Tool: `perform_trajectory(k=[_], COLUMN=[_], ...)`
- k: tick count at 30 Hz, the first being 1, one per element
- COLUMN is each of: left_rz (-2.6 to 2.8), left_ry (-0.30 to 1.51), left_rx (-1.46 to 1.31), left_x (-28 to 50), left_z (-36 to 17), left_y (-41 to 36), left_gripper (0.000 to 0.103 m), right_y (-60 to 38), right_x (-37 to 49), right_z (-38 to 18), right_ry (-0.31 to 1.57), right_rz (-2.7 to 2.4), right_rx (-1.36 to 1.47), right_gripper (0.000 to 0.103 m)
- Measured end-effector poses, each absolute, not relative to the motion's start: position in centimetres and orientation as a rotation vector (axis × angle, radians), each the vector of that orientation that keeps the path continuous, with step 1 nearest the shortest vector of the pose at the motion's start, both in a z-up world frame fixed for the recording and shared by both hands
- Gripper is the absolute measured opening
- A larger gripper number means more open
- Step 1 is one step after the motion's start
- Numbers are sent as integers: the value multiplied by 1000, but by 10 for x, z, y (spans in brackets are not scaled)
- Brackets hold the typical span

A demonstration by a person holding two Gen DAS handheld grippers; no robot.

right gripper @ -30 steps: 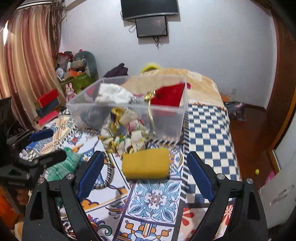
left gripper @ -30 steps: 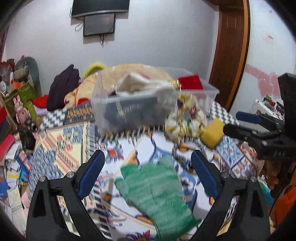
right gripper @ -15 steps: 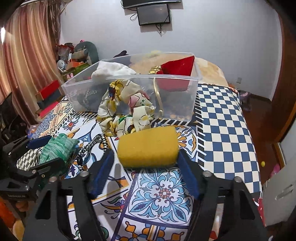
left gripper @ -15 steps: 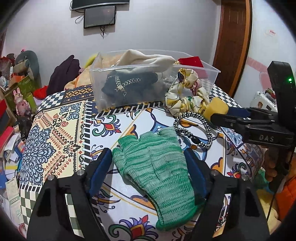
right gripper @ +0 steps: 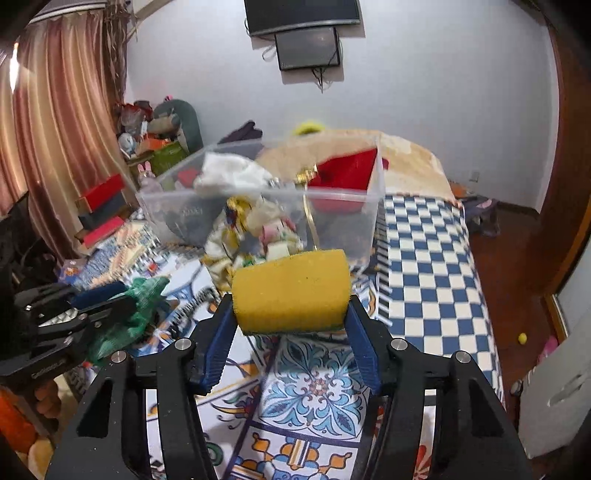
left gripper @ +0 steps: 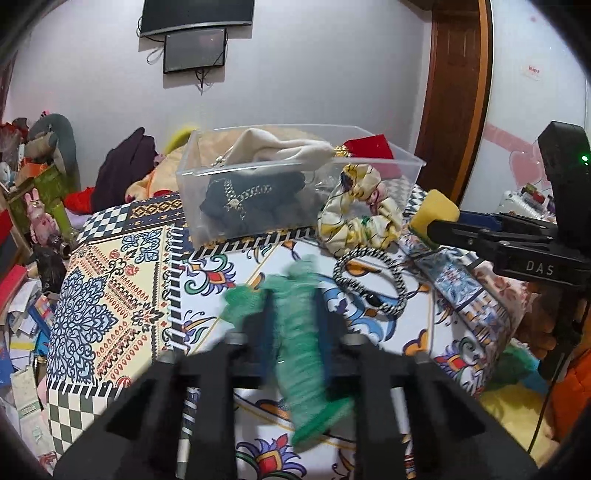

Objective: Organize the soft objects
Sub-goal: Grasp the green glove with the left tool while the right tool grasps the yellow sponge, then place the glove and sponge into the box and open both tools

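Green glove [left gripper: 295, 343] pinched left view, yellow sponge [right gripper: 291, 291] clamped right view

Two dark screens [right gripper: 308, 33] hang on the wall far ahead of the gripper, striped curtains [right gripper: 48, 147] drape at its left, and a wooden door [left gripper: 456, 99] stands off right.

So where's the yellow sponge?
The sponge is squeezed in the closing right claw, just in front of the clear box and right of the flowery scrunchie.
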State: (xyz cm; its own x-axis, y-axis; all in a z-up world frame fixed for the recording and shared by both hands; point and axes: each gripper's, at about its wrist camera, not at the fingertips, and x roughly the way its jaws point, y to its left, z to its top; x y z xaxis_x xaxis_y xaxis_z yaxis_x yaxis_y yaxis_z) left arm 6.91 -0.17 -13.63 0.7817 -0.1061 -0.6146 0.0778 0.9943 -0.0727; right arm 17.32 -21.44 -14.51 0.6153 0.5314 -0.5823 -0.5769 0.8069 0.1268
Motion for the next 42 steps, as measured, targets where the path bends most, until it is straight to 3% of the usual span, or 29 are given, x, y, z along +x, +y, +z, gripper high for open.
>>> perform_trajectory(k=[16,29,42], left_rz=[-79,-30,49], left_ry=[557,412,453], left_rx=[-86,-40,-59], left_x=[73,118,191], left_z=[-91,-36,-55], left_y=[20,26,41], left_gripper=[6,6,6], right_y=[-211,-187,-153], right_x=[163,195,232], right_z=[-108,-87,-98], right_ry=[530,485,540], right_rz=[660,663,650], right_rx=[-86,-71,-102], right_gripper=[55,55,55])
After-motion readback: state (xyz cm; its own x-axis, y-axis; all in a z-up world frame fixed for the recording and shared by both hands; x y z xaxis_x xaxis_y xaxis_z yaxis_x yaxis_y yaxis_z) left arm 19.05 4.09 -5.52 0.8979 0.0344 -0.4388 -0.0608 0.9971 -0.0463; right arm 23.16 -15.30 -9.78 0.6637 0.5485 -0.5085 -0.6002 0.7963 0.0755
